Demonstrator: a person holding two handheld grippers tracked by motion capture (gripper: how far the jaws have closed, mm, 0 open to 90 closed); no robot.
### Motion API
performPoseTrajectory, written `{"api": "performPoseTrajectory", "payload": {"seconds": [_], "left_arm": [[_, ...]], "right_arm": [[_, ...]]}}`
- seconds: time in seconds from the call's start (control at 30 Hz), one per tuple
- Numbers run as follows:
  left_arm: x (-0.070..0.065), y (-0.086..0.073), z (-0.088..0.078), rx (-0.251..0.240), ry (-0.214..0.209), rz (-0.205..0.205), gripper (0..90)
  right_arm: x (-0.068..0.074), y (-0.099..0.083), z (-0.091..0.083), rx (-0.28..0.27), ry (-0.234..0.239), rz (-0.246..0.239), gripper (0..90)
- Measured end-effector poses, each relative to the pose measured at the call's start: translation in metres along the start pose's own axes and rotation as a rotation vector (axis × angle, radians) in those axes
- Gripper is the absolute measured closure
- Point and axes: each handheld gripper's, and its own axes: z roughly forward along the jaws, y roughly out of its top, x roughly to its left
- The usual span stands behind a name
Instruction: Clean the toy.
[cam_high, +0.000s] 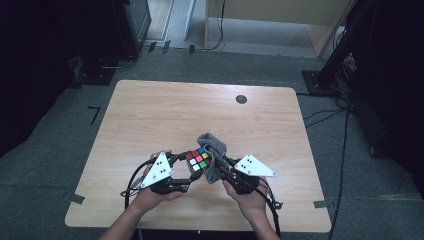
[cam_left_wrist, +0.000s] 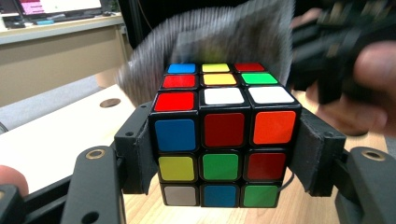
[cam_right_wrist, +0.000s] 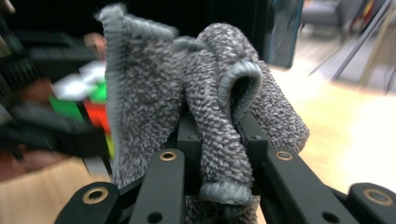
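Left gripper view: left tongs (cam_left_wrist: 224, 154) clamp the puzzle cube (cam_left_wrist: 223, 135) by opposite side faces, above the desk (cam_high: 150, 115). Rigid, light, slick plastic (layers may twist). Right tongs (cam_right_wrist: 219, 154) pinch a soft grey cloth (cam_right_wrist: 201, 116) against the cube's far face.

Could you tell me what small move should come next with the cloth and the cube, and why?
Probably draw the grey cloth across the cube: the left gripper clamps the cube by two sides, the right gripper pinches the bunched cloth, and the cloth already sits against the cube's far side.
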Motion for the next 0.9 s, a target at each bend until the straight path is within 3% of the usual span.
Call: {"api": "performPoseTrajectory", "payload": {"seconds": [0.13, 0.2, 0.3, 0.37, 0.43, 0.57, 0.63, 0.8, 0.9], "left_arm": [[0.004, 0.0, -0.001, -0.014, 0.002, -0.031, 34.2], [0.004, -0.001, 0.0, -0.013, -0.003, -0.031, 34.2], [0.004, -0.003, 0.002, 0.009, 0.002, -0.018, 34.2], [0.003, -0.003, 0.002, 0.011, -0.002, -0.02, 34.2], [0.003, -0.001, 0.0, 0.006, -0.001, -0.02, 34.2], [0.008, 0.002, -0.005, -0.017, 0.004, -0.036, 34.2], [0.008, 0.001, -0.005, -0.019, 0.01, -0.034, 34.2], [0.007, 0.0, -0.002, -0.001, 0.011, -0.03, 34.2], [0.007, -0.001, -0.002, 0.011, 0.017, -0.023, 34.2]], "right_arm": [[-0.004, -0.012, 0.012, 0.104, 0.026, 0.028, 76.3], [-0.004, -0.007, 0.009, 0.088, 0.017, 0.035, 76.3], [-0.002, 0.006, -0.003, 0.005, 0.01, 0.028, 76.2], [0.001, 0.008, -0.005, -0.013, -0.006, 0.014, 76.3], [0.004, 0.002, 0.0, 0.005, -0.018, 0.006, 76.4], [0.001, -0.013, 0.013, 0.096, 0.019, 0.047, 76.3], [0.002, -0.01, 0.011, 0.079, 0.011, 0.034, 76.2], [0.005, 0.004, -0.004, -0.031, -0.004, 0.011, 76.3], [0.003, -0.002, 0.0, -0.014, 0.012, 0.039, 76.4]]}}
